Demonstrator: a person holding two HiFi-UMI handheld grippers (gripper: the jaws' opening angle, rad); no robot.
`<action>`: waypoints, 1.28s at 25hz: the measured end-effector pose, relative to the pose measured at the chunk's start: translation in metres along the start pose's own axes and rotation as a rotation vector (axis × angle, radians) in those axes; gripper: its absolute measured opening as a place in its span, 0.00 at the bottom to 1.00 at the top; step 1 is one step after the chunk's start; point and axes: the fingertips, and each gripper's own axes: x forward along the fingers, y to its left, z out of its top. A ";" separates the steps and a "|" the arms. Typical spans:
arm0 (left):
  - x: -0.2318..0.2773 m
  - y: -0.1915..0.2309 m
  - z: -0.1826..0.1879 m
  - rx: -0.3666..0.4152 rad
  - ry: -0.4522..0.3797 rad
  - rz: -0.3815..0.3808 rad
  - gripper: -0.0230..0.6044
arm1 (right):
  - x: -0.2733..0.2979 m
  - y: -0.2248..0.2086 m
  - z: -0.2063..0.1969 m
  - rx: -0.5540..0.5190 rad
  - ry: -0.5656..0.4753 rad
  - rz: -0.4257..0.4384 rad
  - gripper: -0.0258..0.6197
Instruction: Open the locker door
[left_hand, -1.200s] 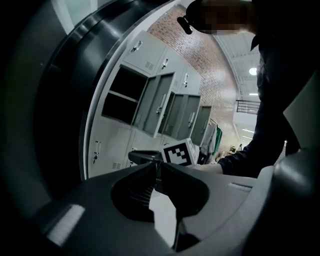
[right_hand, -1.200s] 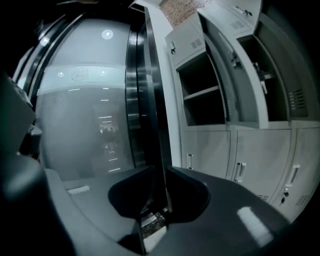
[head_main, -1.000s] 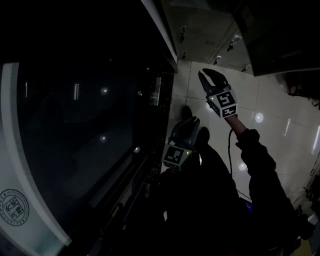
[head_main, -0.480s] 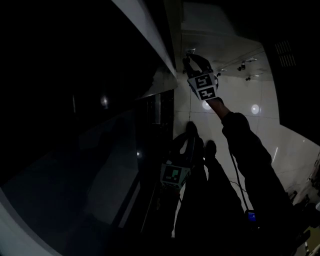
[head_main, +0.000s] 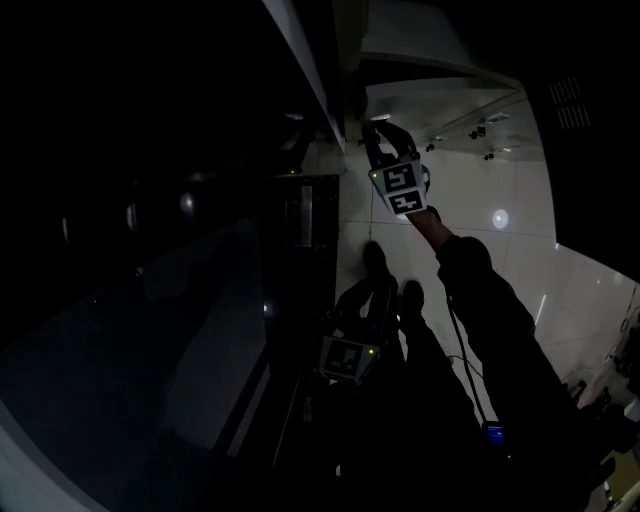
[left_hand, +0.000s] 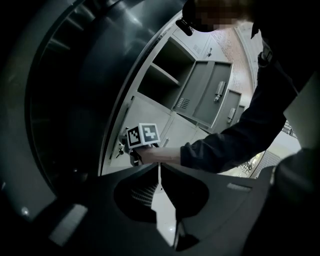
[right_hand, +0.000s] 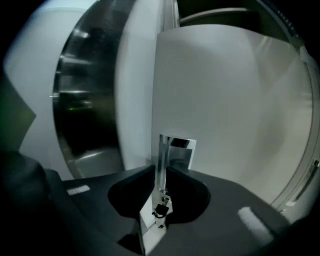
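The grey locker door (right_hand: 240, 100) fills the right gripper view, with a chrome handle (right_hand: 172, 150) standing out from it. My right gripper (right_hand: 160, 172) has that handle between its jaws, which are closing, and the pads press on it. The head view is very dark; there the right gripper (head_main: 375, 135) reaches up to the locker edge on an outstretched arm. From the left gripper view, the right gripper (left_hand: 131, 150) sits at the lock side of a closed door (left_hand: 145, 112). My left gripper (left_hand: 159, 172) is shut on nothing and hangs low (head_main: 350, 355).
Above the gripped door, a locker (left_hand: 170, 70) stands open with its door (left_hand: 210, 92) swung out. A large dark curved glass panel (head_main: 150, 300) takes up the left of the head view. A glossy tiled floor (head_main: 500, 190) lies to the right.
The right gripper has risen and shifted left to the locker edge, then settled there. The left gripper has stayed low by the body.
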 end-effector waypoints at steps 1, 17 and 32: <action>-0.002 -0.004 -0.003 0.000 0.001 -0.006 0.08 | -0.017 0.008 -0.008 -0.023 0.006 0.024 0.13; -0.064 -0.214 -0.079 0.161 -0.096 -0.140 0.08 | -0.317 0.015 -0.116 -0.020 0.081 0.068 0.08; -0.266 -0.472 -0.177 0.114 -0.147 -0.084 0.07 | -0.855 0.099 -0.150 0.170 -0.157 0.081 0.04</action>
